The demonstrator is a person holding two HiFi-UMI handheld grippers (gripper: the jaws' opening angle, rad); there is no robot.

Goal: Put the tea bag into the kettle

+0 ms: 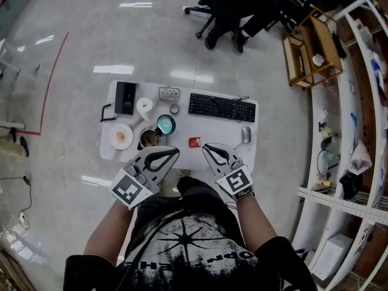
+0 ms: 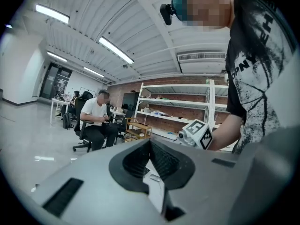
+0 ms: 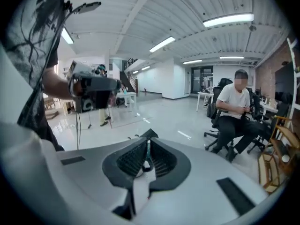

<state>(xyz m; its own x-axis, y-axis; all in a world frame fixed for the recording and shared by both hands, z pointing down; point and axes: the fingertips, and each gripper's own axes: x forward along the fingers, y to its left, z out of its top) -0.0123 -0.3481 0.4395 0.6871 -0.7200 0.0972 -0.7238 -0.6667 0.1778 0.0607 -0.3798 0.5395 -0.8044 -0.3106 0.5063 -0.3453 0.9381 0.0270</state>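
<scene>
White table [image 1: 218, 133] on glossy floor [image 1: 121, 35], shelving [image 1: 364, 120], left hand-held gripper [image 1: 173, 152] and right hand-held gripper [image 1: 208, 147] closed, seemingly empty

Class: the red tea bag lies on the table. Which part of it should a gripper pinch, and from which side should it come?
Probably its near edge, from above on the person's side. The tea bag lies flat on the table, so only a thin edge offers purchase. The right gripper is nearest; its jaws are together and must open first.
</scene>
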